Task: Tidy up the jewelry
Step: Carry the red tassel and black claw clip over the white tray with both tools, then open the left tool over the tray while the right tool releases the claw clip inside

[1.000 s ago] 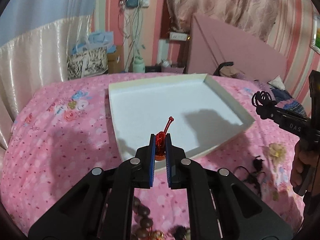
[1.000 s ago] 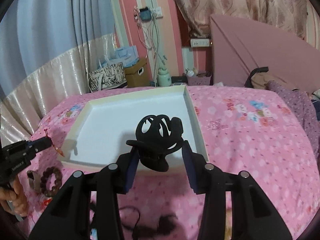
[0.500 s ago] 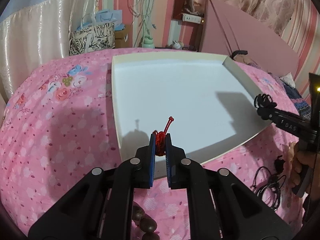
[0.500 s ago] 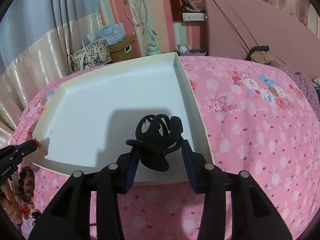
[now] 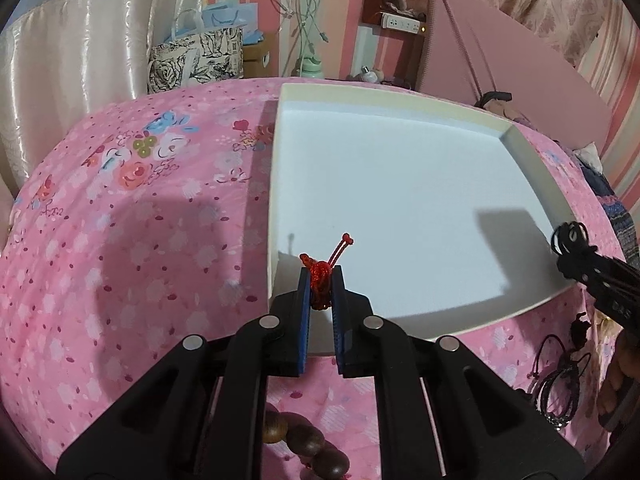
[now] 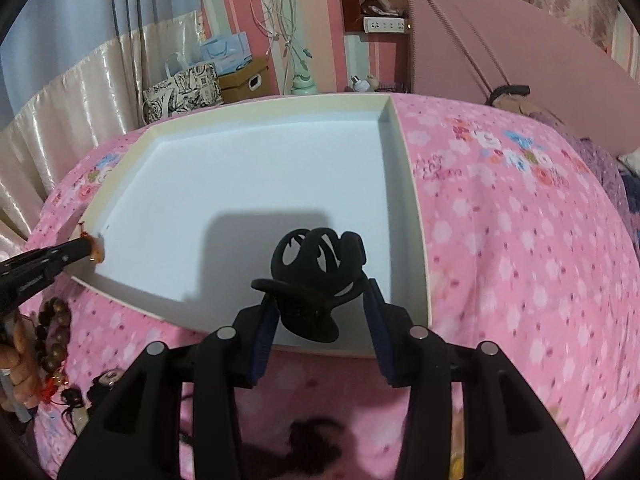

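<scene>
A: Where are the pieces?

B: The red cord (image 5: 320, 280) sits pinched in the left gripper (image 5: 321, 276), jaws nearly together, over the tray's (image 5: 276, 168) near-left corner. The black claw clip (image 6: 316, 276) is clamped across the right gripper (image 6: 320, 304), jaws partly spread, above the tray's near-right edge.

A: What might go wrong?

B: The cord hangs right at the rim; released there, its tail could likely catch the wall and spill onto the pink bedspread (image 5: 120, 240). The springy clip could twist out of the pads if the grip slackens. The beads (image 5: 304, 440) and black bands (image 5: 560, 384) lie outside the tray.

A: And against a second ago?

B: Both grippers have dropped and tipped downward, so the tray fills more of each view. Both grips look unchanged.
</scene>
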Demonstrator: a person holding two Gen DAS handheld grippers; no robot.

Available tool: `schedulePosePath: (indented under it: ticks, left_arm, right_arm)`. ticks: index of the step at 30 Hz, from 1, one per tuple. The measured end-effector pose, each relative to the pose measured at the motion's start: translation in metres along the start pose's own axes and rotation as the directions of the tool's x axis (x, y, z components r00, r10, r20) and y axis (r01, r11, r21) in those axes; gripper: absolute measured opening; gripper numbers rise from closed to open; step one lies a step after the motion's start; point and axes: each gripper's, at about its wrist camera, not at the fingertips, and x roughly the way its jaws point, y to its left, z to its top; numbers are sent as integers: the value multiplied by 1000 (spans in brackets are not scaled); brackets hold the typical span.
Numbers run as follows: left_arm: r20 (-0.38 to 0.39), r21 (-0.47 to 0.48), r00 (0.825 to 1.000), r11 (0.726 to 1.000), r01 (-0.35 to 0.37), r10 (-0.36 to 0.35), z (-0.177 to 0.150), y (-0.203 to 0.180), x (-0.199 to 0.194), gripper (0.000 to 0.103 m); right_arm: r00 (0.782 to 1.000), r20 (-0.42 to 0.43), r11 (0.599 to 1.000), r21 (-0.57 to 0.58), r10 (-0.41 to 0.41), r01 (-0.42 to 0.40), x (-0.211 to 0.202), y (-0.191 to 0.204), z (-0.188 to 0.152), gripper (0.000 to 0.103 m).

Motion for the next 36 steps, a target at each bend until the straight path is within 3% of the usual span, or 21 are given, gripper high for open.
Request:
schedulePosePath:
  ticks: [12,14,20,22,28,31,34,36]
  left_arm:
    - [-9,46,1000,999,7,-6,1,-4,4,10]
    - [-14,45,1000,999,23,-23,2,-4,4,13]
    - [-20,-21,989,989,146,-147,7,2,-6,44]
    - [-4,-23,989,989,148,-148,8,1,-14,55]
    - [61,-4,985,986,164,-164,6,0,-44,66]
    - [125,-8,985,992,122,-120,-4,10,-72,70]
    - [147,-28,989,999,34,-30,-19,27,-95,72]
    - [161,-38,987,999,13,-7,-32,40,-107,72]
  right_arm:
    - [1000,-5,999,25,-29,29,-2,2,-6,44]
    - [999,-6,999,18,-38,38,-1,2,-5,51]
    - [998,42,995,85,42,-46,-18,-8,3,73]
    - [996,70,993,98,64,-71,-29,-11,7,73]
    - [988,147,994,90,52,-65,-71,-17,7,74]
    - [981,191,995,86,38,-55,-93,-25,-7,76]
    - [977,214,996,87,7,-26,-110,-37,-33,77]
    - [978,207,996,87,-14,-5,-118,-47,-56,77]
